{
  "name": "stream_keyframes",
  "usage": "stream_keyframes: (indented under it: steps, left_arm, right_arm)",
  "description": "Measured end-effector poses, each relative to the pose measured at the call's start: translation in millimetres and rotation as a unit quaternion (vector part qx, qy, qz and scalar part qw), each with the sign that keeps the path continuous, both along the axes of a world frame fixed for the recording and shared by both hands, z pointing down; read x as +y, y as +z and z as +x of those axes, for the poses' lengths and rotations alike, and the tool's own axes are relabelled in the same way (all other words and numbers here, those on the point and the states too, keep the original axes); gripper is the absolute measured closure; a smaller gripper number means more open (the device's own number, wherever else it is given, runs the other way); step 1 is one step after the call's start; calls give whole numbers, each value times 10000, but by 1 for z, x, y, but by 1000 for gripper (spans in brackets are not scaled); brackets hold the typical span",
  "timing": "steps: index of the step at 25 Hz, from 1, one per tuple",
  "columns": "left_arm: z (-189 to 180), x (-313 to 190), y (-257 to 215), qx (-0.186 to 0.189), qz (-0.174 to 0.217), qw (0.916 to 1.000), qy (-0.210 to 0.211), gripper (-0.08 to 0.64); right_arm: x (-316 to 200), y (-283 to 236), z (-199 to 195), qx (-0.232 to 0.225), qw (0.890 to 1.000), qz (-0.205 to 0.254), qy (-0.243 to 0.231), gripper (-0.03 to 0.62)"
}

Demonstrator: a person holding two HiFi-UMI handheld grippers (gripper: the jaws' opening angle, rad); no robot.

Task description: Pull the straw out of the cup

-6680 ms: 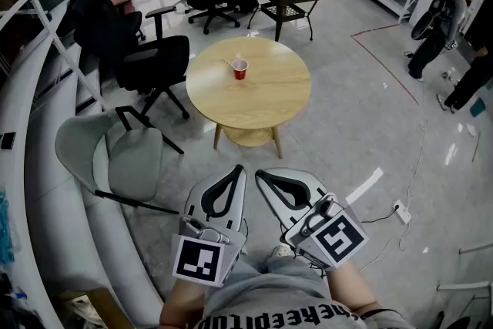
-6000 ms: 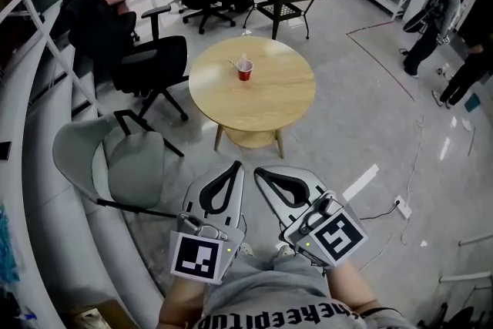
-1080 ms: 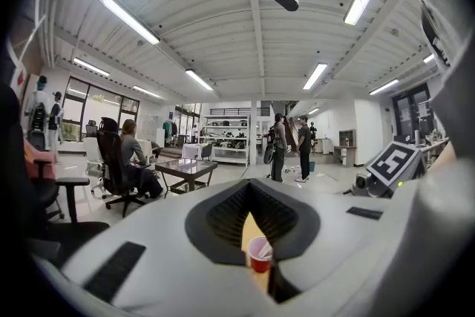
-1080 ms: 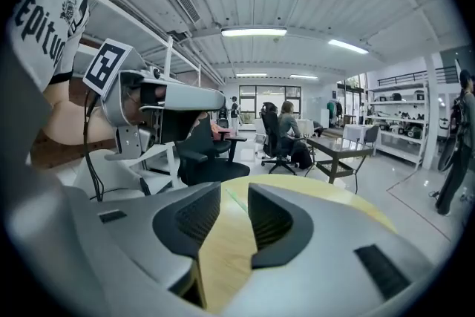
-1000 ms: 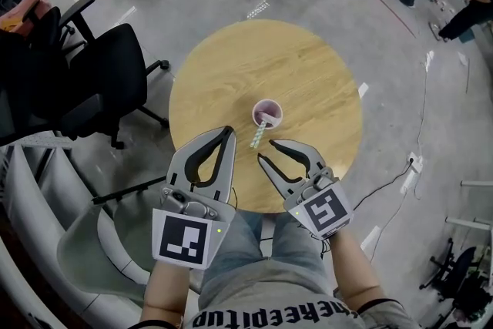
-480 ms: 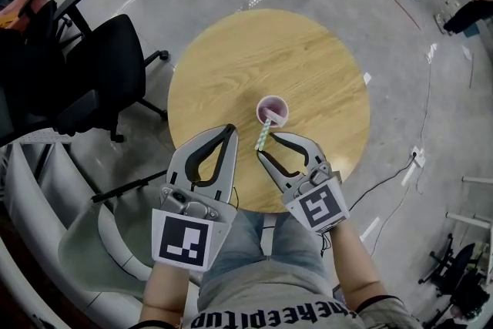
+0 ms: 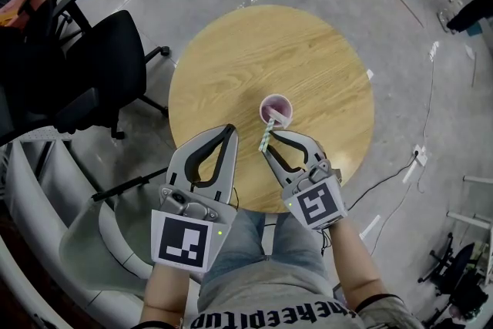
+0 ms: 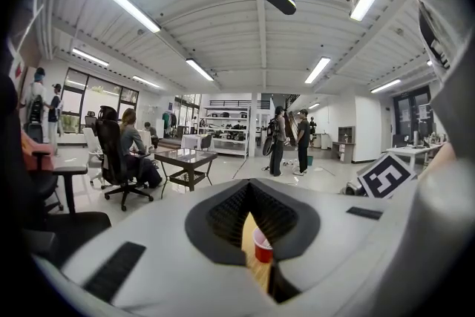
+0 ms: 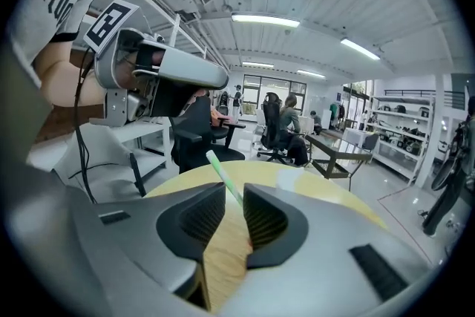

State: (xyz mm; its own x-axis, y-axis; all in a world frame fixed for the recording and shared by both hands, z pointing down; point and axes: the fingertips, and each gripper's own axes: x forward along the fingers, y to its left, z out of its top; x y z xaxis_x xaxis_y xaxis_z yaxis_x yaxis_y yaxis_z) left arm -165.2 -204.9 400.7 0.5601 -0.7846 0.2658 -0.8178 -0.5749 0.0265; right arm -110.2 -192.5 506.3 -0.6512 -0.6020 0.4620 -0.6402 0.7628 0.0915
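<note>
a: head view first. where's the cup?
b: the red cup [image 7: 276, 110] stands upright on the round wooden table [image 7: 254, 50], a little to the person's side of the middle. the straw [image 7: 266, 138] sits in it and leans out over the rim toward the person.
a: and the grippers?
b: the right gripper [image 7: 281, 141] is over the table just beside the cup, with its tips either side of the straw's upper end. the left gripper [image 7: 229, 132] hangs over the near part of the table, left of the straw and apart from it, tips together. a black office chair [image 7: 100, 73] stands left of the table.
a: left gripper view?
b: its jaws meet at the tips and nothing is between them. through the hollow under the tips you see a strip of table and the cup some way ahead.
a: right gripper view?
b: the straw slants up and to that view's left from between the two jaws. they have just been closing and stand narrow. a slit of table shows between the straw and the pad at that view's left, so it isn't pinched from both sides. it runs close along the other pad, and i can't tell whether they touch. seated people show far behind the table.
</note>
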Motion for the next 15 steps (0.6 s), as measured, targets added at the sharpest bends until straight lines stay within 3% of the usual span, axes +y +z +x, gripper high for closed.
stream_keyframes:
  steps: [15]
  left_arm:
    - [-4, 0, -1, 26, 33, 10000, -17, 538]
  right_arm:
    - [-5, -16, -4, 84, 9986, 519, 10, 543]
